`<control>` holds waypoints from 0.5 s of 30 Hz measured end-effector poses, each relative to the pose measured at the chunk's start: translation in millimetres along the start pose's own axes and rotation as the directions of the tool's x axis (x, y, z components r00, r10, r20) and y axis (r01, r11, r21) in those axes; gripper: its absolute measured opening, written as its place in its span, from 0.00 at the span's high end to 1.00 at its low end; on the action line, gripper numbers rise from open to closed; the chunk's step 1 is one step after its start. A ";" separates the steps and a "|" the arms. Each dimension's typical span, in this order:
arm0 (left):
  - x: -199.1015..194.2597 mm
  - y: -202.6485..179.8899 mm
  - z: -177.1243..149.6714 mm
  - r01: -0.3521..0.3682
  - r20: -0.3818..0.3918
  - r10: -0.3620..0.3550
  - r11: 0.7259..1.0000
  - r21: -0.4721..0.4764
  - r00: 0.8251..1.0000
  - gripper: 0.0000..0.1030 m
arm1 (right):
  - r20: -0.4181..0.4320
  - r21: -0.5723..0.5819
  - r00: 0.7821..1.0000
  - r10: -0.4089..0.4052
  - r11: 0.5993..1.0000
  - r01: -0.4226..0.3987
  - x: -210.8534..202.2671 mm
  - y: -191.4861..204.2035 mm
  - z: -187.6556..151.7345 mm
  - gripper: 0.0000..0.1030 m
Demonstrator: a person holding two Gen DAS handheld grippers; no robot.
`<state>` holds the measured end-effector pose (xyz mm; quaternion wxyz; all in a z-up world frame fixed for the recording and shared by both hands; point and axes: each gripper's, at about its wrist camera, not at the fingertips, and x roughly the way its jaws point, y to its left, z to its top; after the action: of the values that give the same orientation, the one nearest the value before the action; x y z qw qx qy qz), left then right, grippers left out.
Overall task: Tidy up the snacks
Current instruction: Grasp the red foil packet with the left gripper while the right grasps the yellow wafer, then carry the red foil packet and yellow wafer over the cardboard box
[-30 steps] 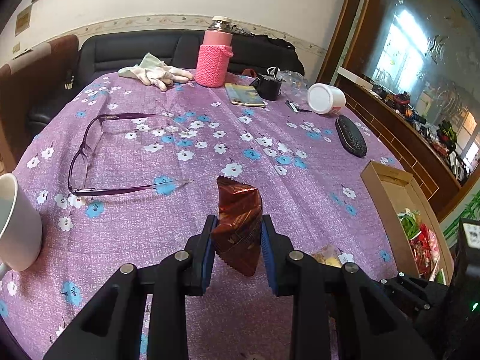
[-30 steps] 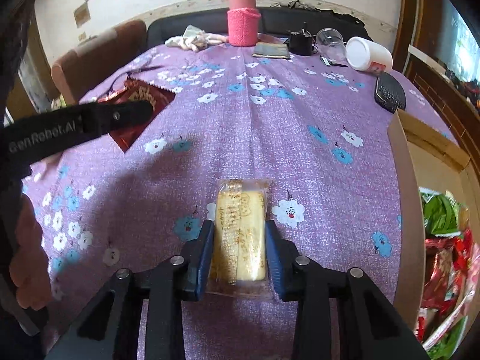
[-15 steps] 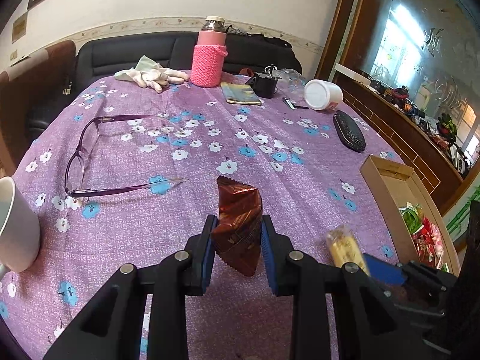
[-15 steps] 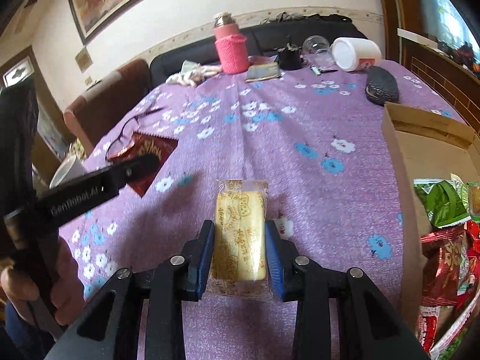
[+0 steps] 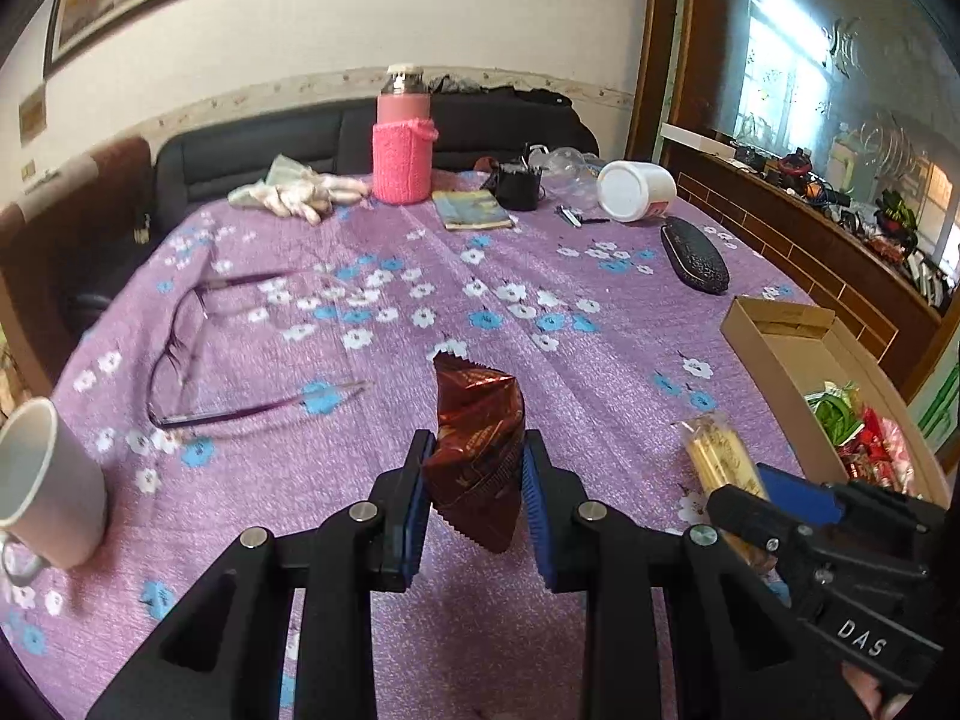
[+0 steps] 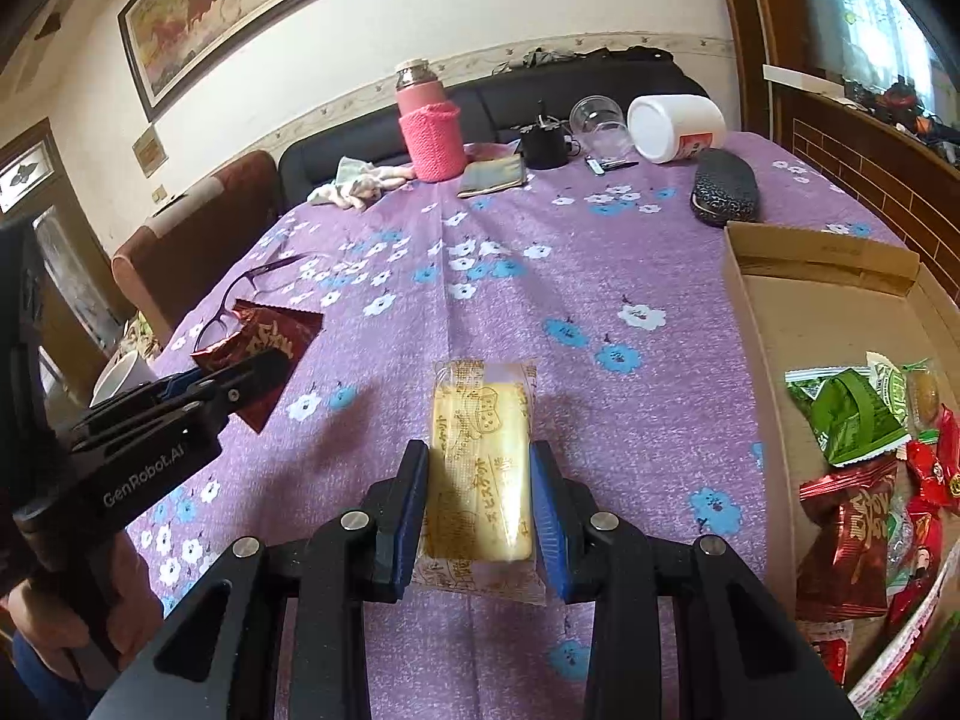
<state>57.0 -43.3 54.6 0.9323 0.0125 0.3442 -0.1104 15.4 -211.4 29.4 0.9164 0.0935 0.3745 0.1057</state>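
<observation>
Right wrist view: right gripper, clamped on the yellow biscuit pack, has lifted it off the tablecloth, cardboard box at right now nearer, ready for deposit.

Each fisheye camera sits close behind its own hand-held gripper, facing forward and downward across the tabletop. Both views share the pink flask and cardboard box; each shows the other unit.
</observation>
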 end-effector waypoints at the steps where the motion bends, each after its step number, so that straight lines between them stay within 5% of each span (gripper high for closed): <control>1: -1.3 -1.4 -0.1 -0.008 0.007 0.008 1.000 0.009 1.000 0.74 | 0.003 0.004 1.000 0.000 1.000 0.000 -0.3 -0.8 0.2 0.65; 15: -10.8 -21.9 -3.0 -0.083 0.084 0.073 0.988 0.127 0.994 0.73 | 0.027 0.030 1.000 -0.007 1.000 0.006 -4.9 -8.2 2.7 0.65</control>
<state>42.4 -62.2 60.4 0.9460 0.0824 0.2983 -0.0965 14.9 -220.8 32.5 0.9202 0.1075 0.3640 0.0959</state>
